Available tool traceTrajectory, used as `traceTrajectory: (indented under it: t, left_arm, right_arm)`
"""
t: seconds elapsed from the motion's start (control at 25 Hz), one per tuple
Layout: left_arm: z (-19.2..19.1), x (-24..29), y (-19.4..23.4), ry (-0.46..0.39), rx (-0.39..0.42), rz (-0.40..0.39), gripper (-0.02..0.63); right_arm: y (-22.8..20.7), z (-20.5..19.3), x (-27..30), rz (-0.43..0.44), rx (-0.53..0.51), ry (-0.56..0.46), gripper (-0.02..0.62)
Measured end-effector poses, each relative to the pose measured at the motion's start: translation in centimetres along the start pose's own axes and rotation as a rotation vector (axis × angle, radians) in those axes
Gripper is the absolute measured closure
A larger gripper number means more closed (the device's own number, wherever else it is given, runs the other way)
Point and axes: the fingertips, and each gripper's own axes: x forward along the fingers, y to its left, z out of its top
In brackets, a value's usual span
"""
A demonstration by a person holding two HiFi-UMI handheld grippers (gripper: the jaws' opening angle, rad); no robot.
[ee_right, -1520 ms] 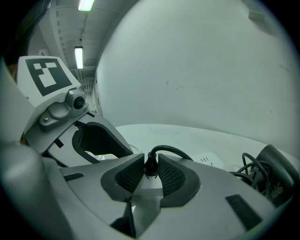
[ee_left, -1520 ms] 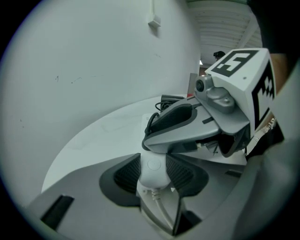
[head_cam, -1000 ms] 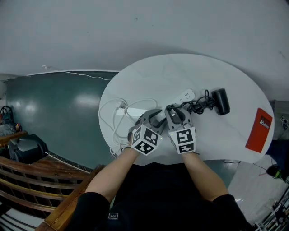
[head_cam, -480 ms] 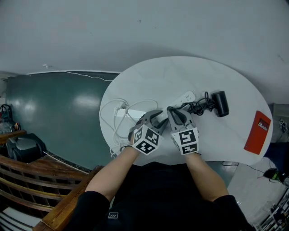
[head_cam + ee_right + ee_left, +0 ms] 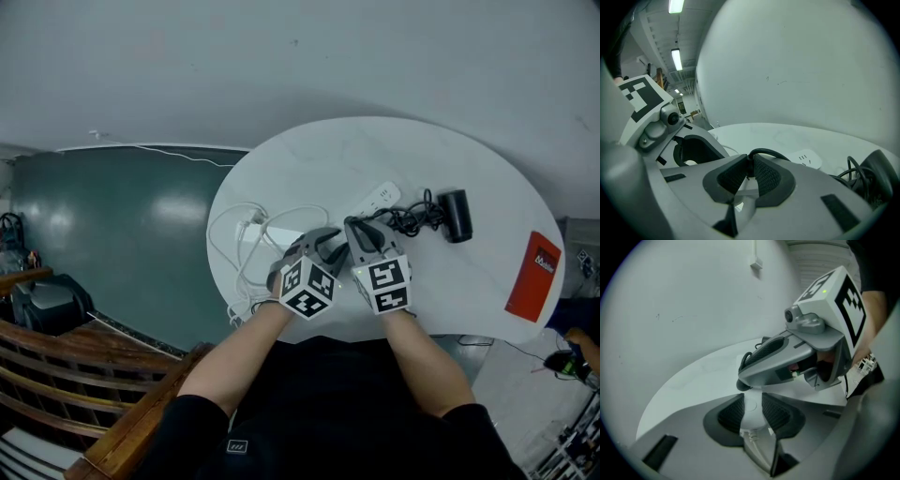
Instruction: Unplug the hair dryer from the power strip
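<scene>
white oval table (image 5: pixel 309 155) fills the middle of the head view, with a pale wall behind it and a dark teal floor (image 5: pixel 112 225) to its left. the power strip (image 5: pixel 380 197) lies on the table, slanting away from the person. the hair dryer (image 5: pixel 457 215), black, lies on the table to the strip's right, well apart from both grippers. its black cord (image 5: pixel 409 221) is bunched in loops between dryer and strip. the left gripper (image 5: pixel 752 398) has the near end of the power strip between its pads (image 5: pixel 730 412), where the white lead leaves the casing. its jaws are closing, and the white casing fills the gap from one pad to the other. the right gripper (image 5: pixel 750 159) sits just beside it, crossing over it in the left gripper view. its jaws stand narrow, pinched on the black plug (image 5: pixel 749 169), and the cord arcs off to the right from the top of the plug. whether the plug is seated in the strip cannot be told, since the grippers cover that spot. loose white cables (image 5: pixel 246 246) sprawl over the left part of the table, and a red card (image 5: pixel 535 272) lies at its far right edge. a wooden railing (image 5: pixel 56 366) shows at lower left.
</scene>
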Motion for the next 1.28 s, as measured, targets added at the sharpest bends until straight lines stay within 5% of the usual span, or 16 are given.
traceTrajectory:
  t: [0.36, 0.8, 1.0, 1.28]
  left_arm:
    - [0.9, -0.4, -0.5, -0.028, 0.002, 0.003, 0.387]
    - [0.2, 0.5, -0.2, -0.018, -0.046, -0.042, 0.405]
    - [0.7, 0.4, 0.0, -0.023, -0.014, -0.013, 0.485]
    - [0.7, 0.6, 0.1, -0.032, -0.028, 0.010, 0.482]
  right_arm:
    - [-0.1, -0.2, -1.0, 0.009, 0.048, -0.007, 0.531]
    - [0.1, -1.1, -0.7, 0.024, 0.044, 0.013, 0.529]
    - [-0.1, -0.8, -0.2, 0.022, 0.049, 0.000, 0.516]
    - [0.0, -0.4, -0.5, 0.051, 0.014, 0.007, 0.528]
